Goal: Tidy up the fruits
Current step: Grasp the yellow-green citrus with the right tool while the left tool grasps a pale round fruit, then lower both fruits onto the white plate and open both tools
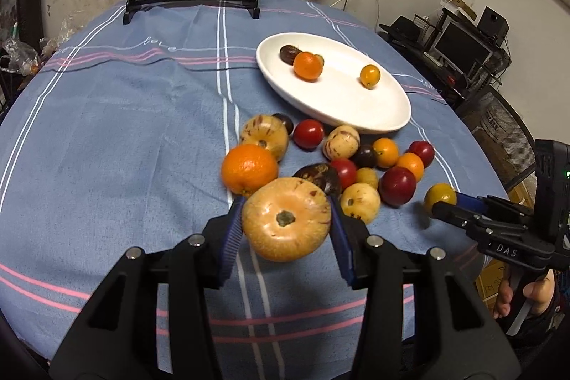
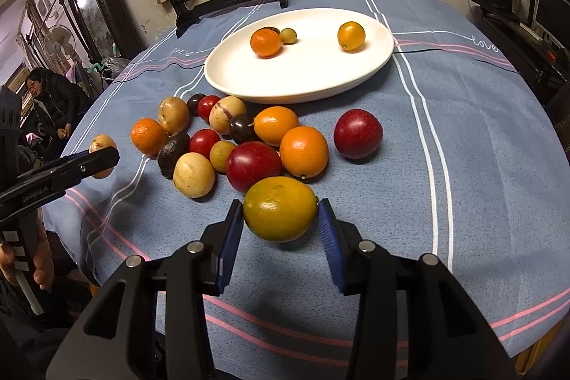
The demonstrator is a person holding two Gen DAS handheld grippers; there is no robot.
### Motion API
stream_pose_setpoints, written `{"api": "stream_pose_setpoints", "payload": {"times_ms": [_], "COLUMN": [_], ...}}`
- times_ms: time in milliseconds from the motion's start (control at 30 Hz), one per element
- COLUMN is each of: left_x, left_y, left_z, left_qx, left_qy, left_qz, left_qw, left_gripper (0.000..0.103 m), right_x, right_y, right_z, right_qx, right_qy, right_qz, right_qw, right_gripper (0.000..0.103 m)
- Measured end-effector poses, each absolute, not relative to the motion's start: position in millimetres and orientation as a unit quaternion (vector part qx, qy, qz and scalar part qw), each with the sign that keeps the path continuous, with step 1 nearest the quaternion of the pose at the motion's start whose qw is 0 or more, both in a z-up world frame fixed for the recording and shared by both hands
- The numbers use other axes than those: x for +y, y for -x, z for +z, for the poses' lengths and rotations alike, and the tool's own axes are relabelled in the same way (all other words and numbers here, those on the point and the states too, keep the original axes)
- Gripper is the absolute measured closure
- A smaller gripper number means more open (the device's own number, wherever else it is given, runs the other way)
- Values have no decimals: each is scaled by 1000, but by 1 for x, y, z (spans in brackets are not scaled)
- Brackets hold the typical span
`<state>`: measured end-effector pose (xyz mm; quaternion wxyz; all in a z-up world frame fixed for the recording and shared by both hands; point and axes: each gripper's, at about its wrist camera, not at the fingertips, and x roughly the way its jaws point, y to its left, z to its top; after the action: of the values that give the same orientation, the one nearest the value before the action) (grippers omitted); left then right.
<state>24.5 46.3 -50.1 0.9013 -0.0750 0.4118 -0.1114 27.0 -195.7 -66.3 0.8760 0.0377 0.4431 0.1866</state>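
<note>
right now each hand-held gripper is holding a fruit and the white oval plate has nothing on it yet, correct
Not quite: the white oval plate is not empty. The right wrist view shows a small orange mandarin, a small green fruit, a dark fruit behind them and a yellow-orange fruit on it. The rest holds: the left hand-held gripper grips a tan speckled fruit, the right hand-held gripper a yellow-green citrus.

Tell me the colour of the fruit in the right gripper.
Yellow-orange with a greenish tinge, the fruit shows best in the right wrist view.
</note>
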Motion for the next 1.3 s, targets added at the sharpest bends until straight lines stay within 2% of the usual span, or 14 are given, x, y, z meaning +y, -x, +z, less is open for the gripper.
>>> {"api": "stream_pose_setpoints", "payload": {"times_ms": [333,500,767,967,1000,1033,1100,1200,1267,1300], "left_x": [25,13,4,4,5,6,9,11,15,17], "left_y": [-85,-145,-240,-265,-268,-269,-265,-251,-234,-224], "left_z": [-27,-14,-38,-55,-55,-54,-44,-24,-10,-3], "left_qx": [409,413,458,477,476,472,451,427,414,407], "left_qy": [55,51,70,71,74,76,82,79,86,91], "left_qz": [-133,-139,-120,-107,-107,-107,-106,-110,-114,-119], "left_qw": [901,899,878,870,870,872,882,894,899,901], "left_gripper": [57,56,56,56,54,45,35,35,35,35], "right_x": [-189,-180,-160,-150,-148,-147,-148,-158,-170,-173], "right_y": [-60,-127,-261,-302,-305,-310,-312,-305,-291,-284], "right_z": [-38,-16,-29,-50,-52,-55,-55,-40,-22,-16], "right_qx": [419,411,454,483,486,492,499,478,460,452], "right_qy": [-32,-12,-13,-8,-9,-8,-7,-18,-30,-33], "right_qz": [196,204,170,164,164,166,163,157,156,156], "right_qw": [886,889,875,860,858,854,851,864,874,877], "right_gripper": [60,60,60,60,59,59,56,55,48,41]}}
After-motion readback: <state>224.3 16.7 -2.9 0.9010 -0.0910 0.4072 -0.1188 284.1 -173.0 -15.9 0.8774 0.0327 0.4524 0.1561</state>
